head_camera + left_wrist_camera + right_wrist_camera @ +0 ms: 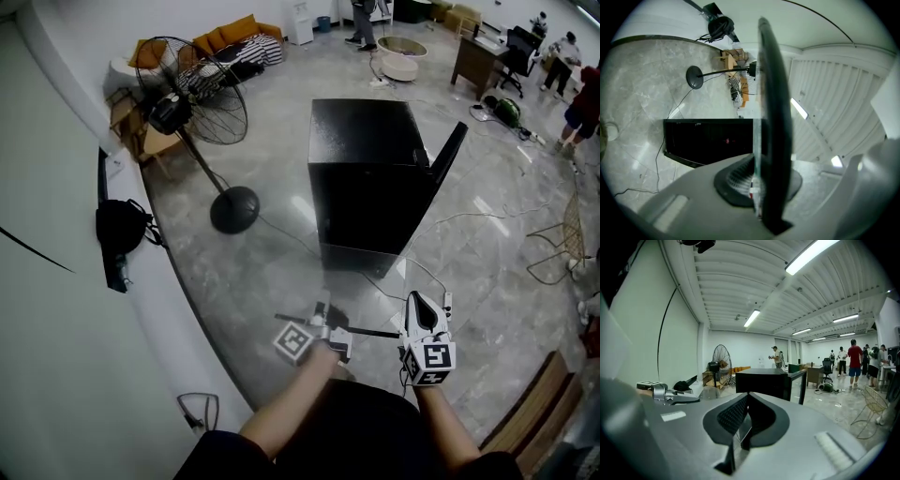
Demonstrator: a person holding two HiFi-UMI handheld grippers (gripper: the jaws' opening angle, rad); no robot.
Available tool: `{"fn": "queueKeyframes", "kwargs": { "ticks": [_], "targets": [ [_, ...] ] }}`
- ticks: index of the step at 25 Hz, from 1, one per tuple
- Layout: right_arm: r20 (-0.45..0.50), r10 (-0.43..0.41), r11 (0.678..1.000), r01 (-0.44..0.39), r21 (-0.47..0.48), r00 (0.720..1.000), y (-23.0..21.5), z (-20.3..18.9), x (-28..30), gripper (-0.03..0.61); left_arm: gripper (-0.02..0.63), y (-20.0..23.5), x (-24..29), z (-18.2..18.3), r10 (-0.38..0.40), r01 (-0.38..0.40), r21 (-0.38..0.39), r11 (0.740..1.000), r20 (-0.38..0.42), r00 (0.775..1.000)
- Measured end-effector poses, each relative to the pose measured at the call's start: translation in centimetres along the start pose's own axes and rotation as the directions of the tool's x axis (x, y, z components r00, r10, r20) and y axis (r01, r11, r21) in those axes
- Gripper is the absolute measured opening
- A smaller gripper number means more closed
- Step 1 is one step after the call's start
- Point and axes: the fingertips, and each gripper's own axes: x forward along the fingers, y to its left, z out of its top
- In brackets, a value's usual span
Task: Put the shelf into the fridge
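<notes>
Left gripper is clamped on the dark edge of the shelf, and right gripper is pressed shut on its thin glass. Held between them, the shelf is in front of the fridge and apart from it. The fridge's door stands open.

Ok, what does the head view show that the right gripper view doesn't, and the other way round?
Only the head view: the person's forearms and the marker cube on the right gripper. Only the right gripper view: the ceiling lights. Both: the black fridge with its door open, the fan, and the left gripper holding the shelf.
</notes>
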Motion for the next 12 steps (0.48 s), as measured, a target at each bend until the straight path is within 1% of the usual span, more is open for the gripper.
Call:
{"fn": "queueKeyframes", "kwargs": {
  "ticks": [6,10,12],
  "targets": [
    [-0.040,-0.042,0.999,0.042,-0.004,0.998,1.1,-1.1,4.9,0.000,0.017,1.1,2.9,4.1,0.002,-0.002,0.011,1.000,-0.031,1.000],
    [-0.053,-0.062,0.998,0.061,-0.014,0.997,1.4,-1.1,6.7,0.000,0.017,2.0,4.1,5.8,0.014,-0.014,-0.002,1.000,-0.032,0.999],
    [-0.061,-0.069,0.997,0.067,-0.031,0.996,1.4,-1.3,7.3,0.000,0.017,2.4,4.8,6.3,0.004,-0.004,-0.010,1.000,-0.035,0.999]
  ]
}}
